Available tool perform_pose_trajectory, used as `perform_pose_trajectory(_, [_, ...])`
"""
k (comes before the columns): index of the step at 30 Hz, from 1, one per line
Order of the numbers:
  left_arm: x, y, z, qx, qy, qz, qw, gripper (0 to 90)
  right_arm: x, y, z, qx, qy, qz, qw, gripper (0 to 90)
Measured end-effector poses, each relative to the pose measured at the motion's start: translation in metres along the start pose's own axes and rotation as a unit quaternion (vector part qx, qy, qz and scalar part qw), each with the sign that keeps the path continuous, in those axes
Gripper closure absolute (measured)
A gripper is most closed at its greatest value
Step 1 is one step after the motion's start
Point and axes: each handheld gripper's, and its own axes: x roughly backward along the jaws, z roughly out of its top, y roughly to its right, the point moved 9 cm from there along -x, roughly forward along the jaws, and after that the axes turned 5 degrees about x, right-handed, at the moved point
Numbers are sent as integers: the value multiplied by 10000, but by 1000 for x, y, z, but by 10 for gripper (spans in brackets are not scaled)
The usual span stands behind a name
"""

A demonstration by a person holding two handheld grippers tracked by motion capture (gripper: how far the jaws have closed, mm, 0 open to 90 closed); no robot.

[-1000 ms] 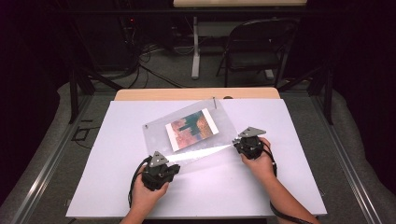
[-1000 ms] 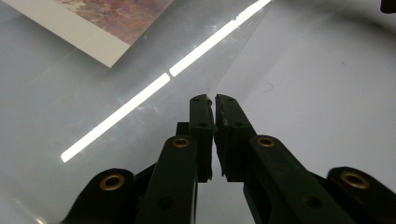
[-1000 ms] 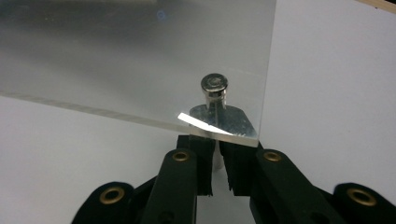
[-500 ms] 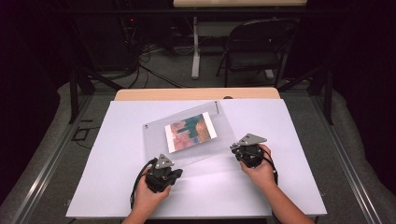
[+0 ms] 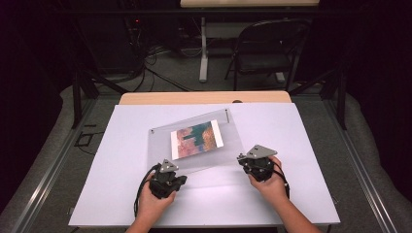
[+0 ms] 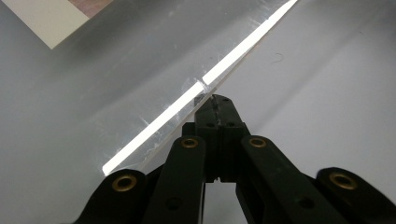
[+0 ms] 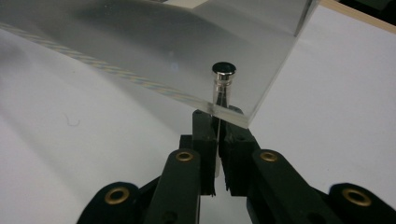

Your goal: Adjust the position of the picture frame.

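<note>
A clear acrylic panel (image 5: 160,145) with a colourful picture (image 5: 197,139) inside lies slanted over the white table (image 5: 301,145). My left gripper (image 5: 170,168) is shut on the panel's near edge, close to its left corner. In the left gripper view the jaws (image 6: 212,100) meet on the panel's bright edge (image 6: 163,116). My right gripper (image 5: 241,158) is shut on the near right corner. The right gripper view shows that gripper (image 7: 217,114) pinching the corner just below a metal standoff pin (image 7: 223,81). The near side of the panel (image 7: 154,51) casts a shadow on the table.
A wooden strip (image 5: 204,98) runs along the table's far edge. Beyond it on the floor stand a dark folding chair (image 5: 265,53), a table leg (image 5: 203,53) and loose cables (image 5: 155,58). White tabletop spreads left, right and in front of the panel.
The right hand has drawn its corner of the panel toward the near edge of the table, so the panel has turned. The left hand has stayed in place.
</note>
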Motion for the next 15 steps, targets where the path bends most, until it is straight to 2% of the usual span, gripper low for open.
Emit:
perform_pose_trajectory(1, [0,-1,-1,40,-65,1,10000,900,2,-4,1,-5,19,26,10000,855])
perform_pose_trajectory(6, [0,-2,-1,39,-72,31,10000,900,7,-11,2,0,66,85,9999,856])
perform_pose_trajectory(8, [0,-3,-1,0,-77,129,9999,900,8,-14,2,-27,75,104,9999,856])
perform_pose_trajectory(15, [-1,-8,0,122,-102,157,9997,900,10,-20,1,-21,79,150,9999,857])
